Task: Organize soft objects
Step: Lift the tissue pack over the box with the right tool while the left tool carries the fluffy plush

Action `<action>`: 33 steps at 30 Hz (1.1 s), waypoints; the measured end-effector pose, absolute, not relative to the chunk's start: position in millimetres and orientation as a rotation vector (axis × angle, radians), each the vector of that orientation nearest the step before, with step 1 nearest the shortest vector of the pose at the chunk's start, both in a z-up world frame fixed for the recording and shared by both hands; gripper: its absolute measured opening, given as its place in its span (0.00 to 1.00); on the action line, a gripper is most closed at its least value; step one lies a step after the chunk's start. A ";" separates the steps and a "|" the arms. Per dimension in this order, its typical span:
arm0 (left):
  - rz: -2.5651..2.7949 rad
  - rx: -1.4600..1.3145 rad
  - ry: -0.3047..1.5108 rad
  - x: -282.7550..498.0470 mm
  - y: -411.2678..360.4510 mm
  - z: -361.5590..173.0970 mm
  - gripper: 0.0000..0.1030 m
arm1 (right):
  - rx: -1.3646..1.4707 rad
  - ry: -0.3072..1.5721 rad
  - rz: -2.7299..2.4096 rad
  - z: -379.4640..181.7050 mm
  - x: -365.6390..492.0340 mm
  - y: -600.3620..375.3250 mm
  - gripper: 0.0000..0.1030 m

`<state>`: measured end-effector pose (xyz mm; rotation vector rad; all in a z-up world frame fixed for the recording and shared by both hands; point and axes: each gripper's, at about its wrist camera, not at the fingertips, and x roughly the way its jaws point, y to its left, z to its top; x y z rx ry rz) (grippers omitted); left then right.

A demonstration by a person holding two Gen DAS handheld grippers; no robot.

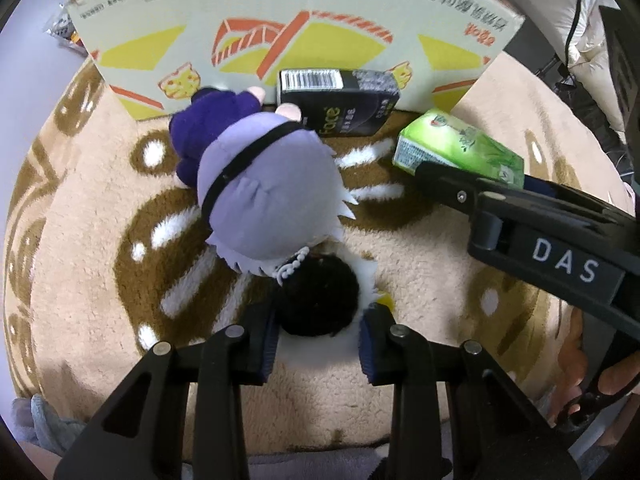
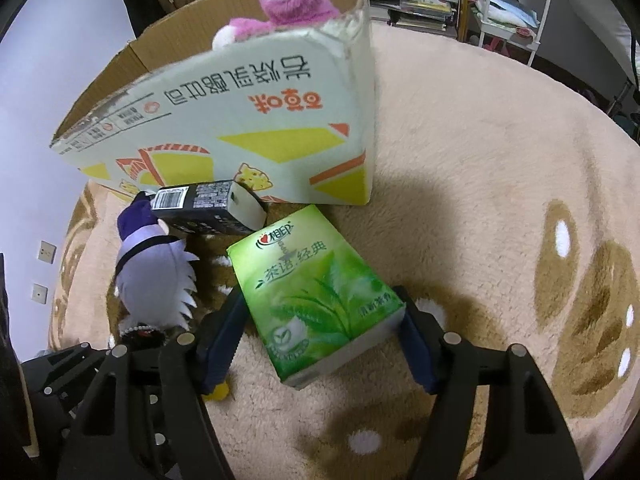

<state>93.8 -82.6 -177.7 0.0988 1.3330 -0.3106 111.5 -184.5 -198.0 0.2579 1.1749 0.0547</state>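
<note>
Through the left wrist view, your left tongs [image 1: 318, 344] were clamped on the black-and-white plush [image 1: 320, 300], whose beaded chain touched the purple doll [image 1: 256, 184] just ahead of the tips, so lifting could have snagged and dragged the doll across the rug [image 1: 420, 264]. Through the right wrist view, your right tongs [image 2: 320, 344] straddled the green tissue pack [image 2: 316, 300], pads at its sides but the grip looked loose; it could have slipped before reaching the cardboard box [image 2: 240, 120] ahead.

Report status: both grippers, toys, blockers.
Left gripper shut on black plush. Right gripper shut on green pack. Purple doll and black pack before box.
</note>
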 end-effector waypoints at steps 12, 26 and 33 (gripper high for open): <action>-0.297 0.110 1.169 70.2 -61.9 -128.4 0.30 | 0.276 1.105 0.089 -160.7 93.2 -203.3 0.66; -0.352 0.063 1.273 70.2 -64.2 -140.9 0.31 | 0.280 1.104 0.103 -164.8 91.7 -186.8 0.64; -0.382 0.001 1.369 78.7 -59.7 -158.0 0.31 | 0.277 1.110 0.106 -166.2 93.4 -184.7 0.64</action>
